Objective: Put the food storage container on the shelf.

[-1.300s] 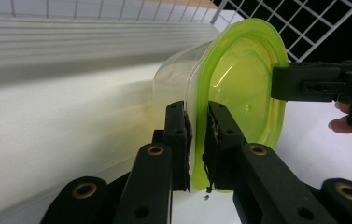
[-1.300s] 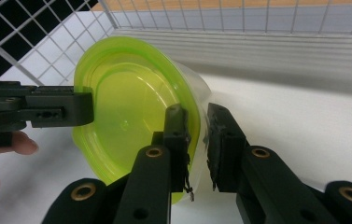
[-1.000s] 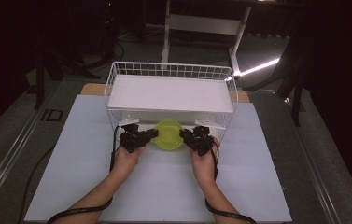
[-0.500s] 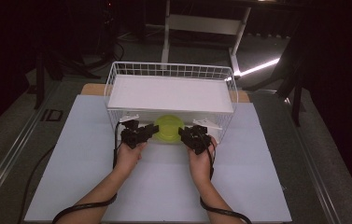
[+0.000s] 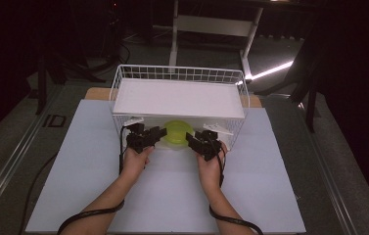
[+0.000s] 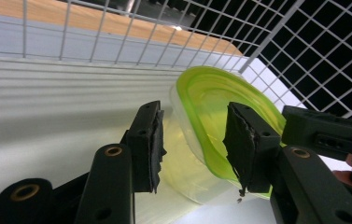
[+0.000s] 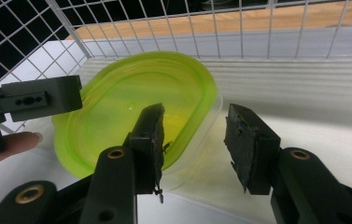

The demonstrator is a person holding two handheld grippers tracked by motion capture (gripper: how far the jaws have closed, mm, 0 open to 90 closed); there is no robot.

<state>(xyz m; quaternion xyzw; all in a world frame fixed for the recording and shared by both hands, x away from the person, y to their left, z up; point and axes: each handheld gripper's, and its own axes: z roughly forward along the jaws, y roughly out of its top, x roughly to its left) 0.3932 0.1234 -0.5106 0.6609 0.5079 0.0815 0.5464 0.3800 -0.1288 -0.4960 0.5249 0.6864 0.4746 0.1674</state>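
Lidded container (image 5: pixel 176 133) inside wire basket (image 5: pixel 123 73), green lid on

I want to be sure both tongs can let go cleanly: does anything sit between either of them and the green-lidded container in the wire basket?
Nothing visible does. The left tongs and right tongs each straddle an edge of the container, jaws just opening, pads off it. The wire basket stands around it.
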